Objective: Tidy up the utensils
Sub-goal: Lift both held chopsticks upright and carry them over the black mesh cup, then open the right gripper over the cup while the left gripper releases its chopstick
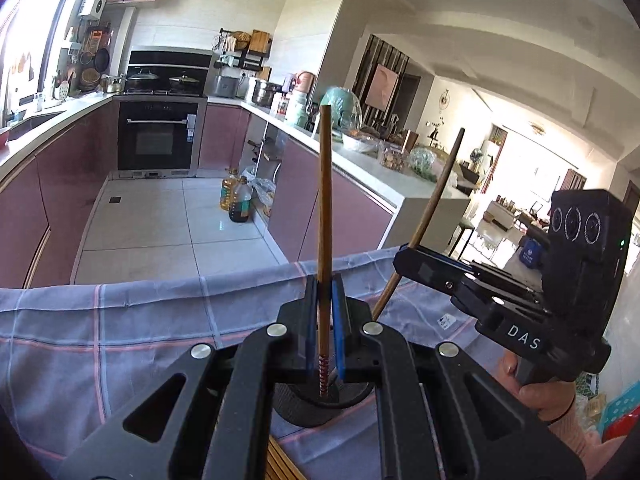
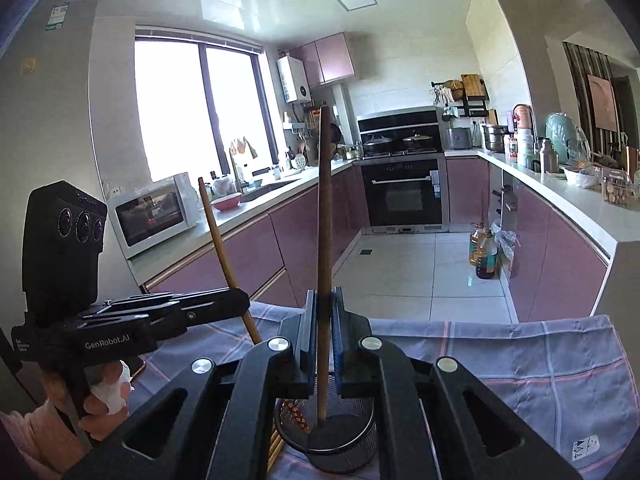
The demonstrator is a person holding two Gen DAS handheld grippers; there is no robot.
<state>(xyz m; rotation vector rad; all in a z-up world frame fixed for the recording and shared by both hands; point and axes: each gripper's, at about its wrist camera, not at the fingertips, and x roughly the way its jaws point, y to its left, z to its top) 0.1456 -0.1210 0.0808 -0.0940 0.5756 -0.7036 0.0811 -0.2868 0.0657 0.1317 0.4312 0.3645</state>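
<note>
Gripping one wooden chopstick apiece, we have both tools raised over the same black mesh holder (image 2: 336, 444), which stands on the blue-grey checked cloth (image 1: 120, 328) covering the table in front of us. Our left gripper (image 1: 324, 320) is clamped tight on its chopstick (image 1: 325, 200), the blue pads pressed against the shaft on both sides; the stick stands nearly upright, its thin ridged tip pointing down into the mouth of the holder and its blunt end high against the kitchen behind. Our right gripper (image 2: 324, 344) is likewise clenched on a darker chopstick (image 2: 324, 240), upright too, with its lower end inside the mesh cup, though we cannot tell whether it touches the bottom. Each camera catches the other tool beside it: in the left view the right gripper sits off to the right with its stick leaning, and a hand (image 1: 536, 392) wraps the handle below; in the right view the left gripper appears at the left, its stick tilted. A patterned utensil (image 2: 296, 414) leans inside the holder at its left wall, and a few more wooden sticks (image 2: 276, 446) lie just beside the holder on the cloth. Beyond the table the kitchen has pink cabinets, a built-in oven (image 2: 404, 196), a microwave (image 2: 154, 214) and oil bottles (image 2: 482, 254) on the tiled floor
</note>
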